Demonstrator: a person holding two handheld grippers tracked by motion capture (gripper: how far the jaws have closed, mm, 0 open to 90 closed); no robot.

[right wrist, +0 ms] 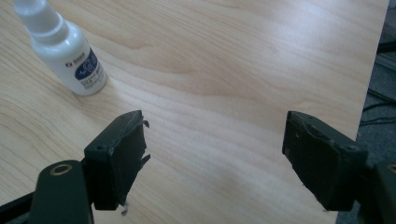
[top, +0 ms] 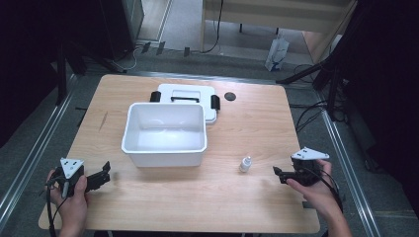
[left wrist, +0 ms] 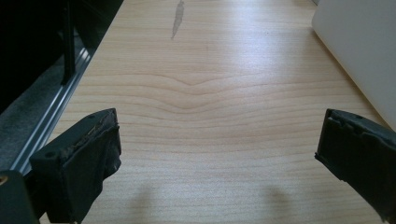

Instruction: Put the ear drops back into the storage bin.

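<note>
A small white dropper bottle [top: 245,164] with a blue label stands upright on the wooden table [top: 247,128], right of a white open bin [top: 164,133]. My right gripper [top: 277,173] is held to the right of the bottle, pointing left toward it, jaws open with nothing between them. In the right gripper view the bottle [right wrist: 65,51] stands at the upper left, beyond and left of the open gripper [right wrist: 215,144]. My left gripper [top: 104,173] is near the table's front left corner, open and empty. In the left gripper view the open gripper [left wrist: 217,149] sits over bare wood.
Behind the bin lies its white lid [top: 187,98] with black latches, and a small black disc [top: 229,96] sits to the lid's right. The bin's wall [left wrist: 364,46] shows at the upper right of the left gripper view. Table edge [right wrist: 373,70] is close on the right.
</note>
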